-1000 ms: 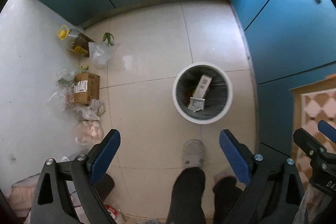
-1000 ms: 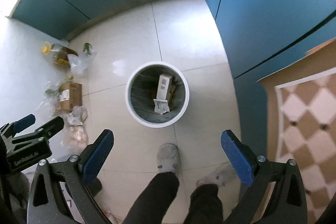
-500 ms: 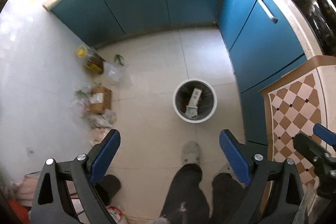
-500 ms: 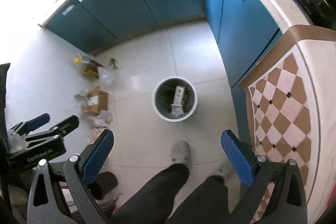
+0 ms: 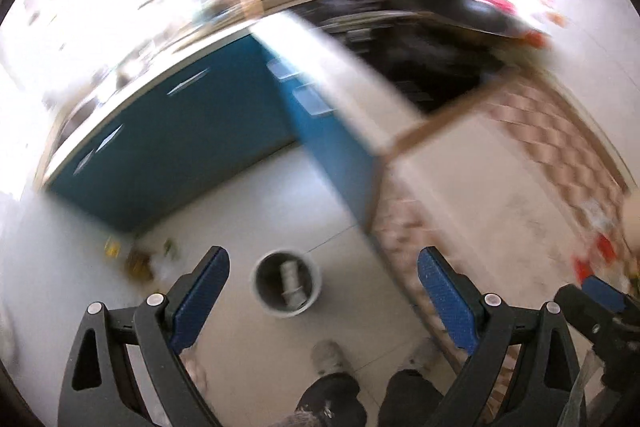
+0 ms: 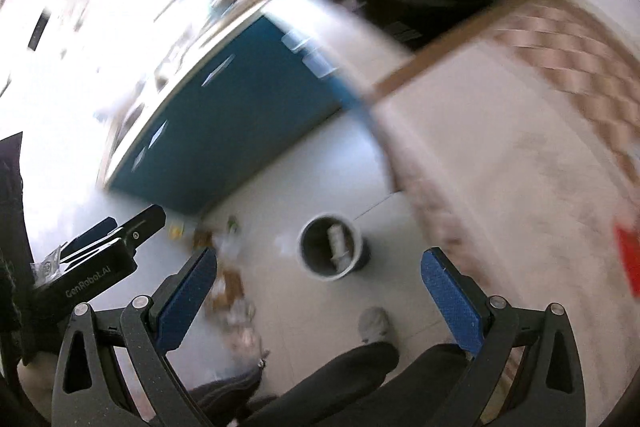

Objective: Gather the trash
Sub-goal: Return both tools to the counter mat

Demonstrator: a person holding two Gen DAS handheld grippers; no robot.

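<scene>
Both views are blurred by motion. A round white trash bin point(image 5: 287, 287) stands far below on the tiled floor with a carton inside; it also shows in the right wrist view point(image 6: 331, 247). Loose trash point(image 6: 230, 283) lies scattered on the floor by the left wall, seen smaller in the left wrist view point(image 5: 138, 261). My left gripper point(image 5: 322, 293) is open and empty, high above the bin. My right gripper point(image 6: 318, 287) is open and empty, also high up. A red item point(image 6: 628, 263) lies on the counter at right.
Blue cabinets point(image 5: 192, 143) line the far wall and the right side. A countertop with a checkered cloth point(image 5: 532, 163) spreads at the right. The person's legs and slippers point(image 5: 332, 359) stand on the floor below. The left gripper point(image 6: 100, 259) shows in the right view.
Both grippers have risen well above the floor and tilted up; the bin looks much smaller and the countertop has come into view. Both stay open and empty.
</scene>
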